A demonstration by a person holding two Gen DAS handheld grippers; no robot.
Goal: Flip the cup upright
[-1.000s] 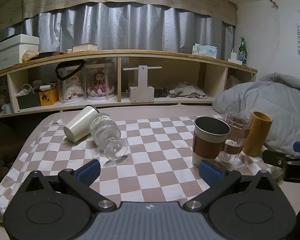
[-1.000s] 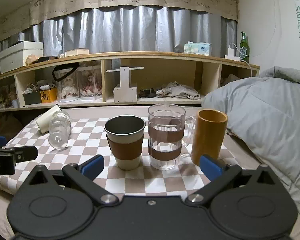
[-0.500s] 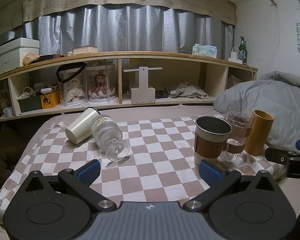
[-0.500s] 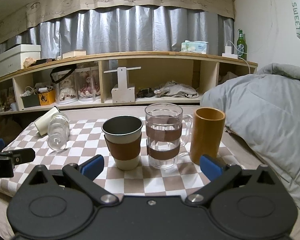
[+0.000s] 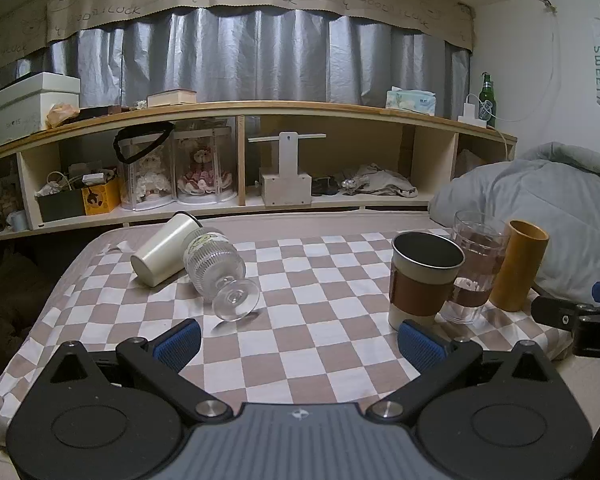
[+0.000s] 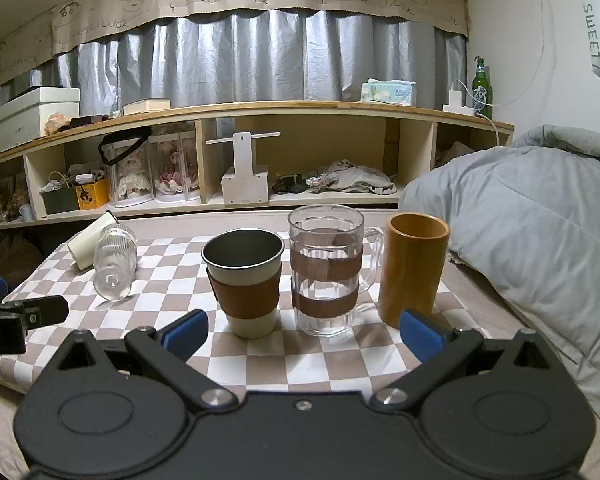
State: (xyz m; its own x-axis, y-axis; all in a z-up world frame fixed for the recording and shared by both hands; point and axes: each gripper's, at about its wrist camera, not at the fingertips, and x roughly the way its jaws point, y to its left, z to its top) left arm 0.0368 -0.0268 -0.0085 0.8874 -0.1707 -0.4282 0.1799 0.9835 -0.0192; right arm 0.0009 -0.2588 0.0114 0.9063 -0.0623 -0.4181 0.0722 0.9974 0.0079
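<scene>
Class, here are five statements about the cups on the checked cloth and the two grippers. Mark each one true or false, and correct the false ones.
1. The ribbed glass goblet lies on its side. True.
2. The cream cup stands upright. False: it lies tipped over, beside the goblet.
3. The left gripper is shut on the goblet. False: its jaws are open and hold nothing.
4. The cup with the brown sleeve, the clear mug and the wooden cup all stand upright. True.
5. The right gripper holds the clear mug. False: it is open and empty.
</scene>
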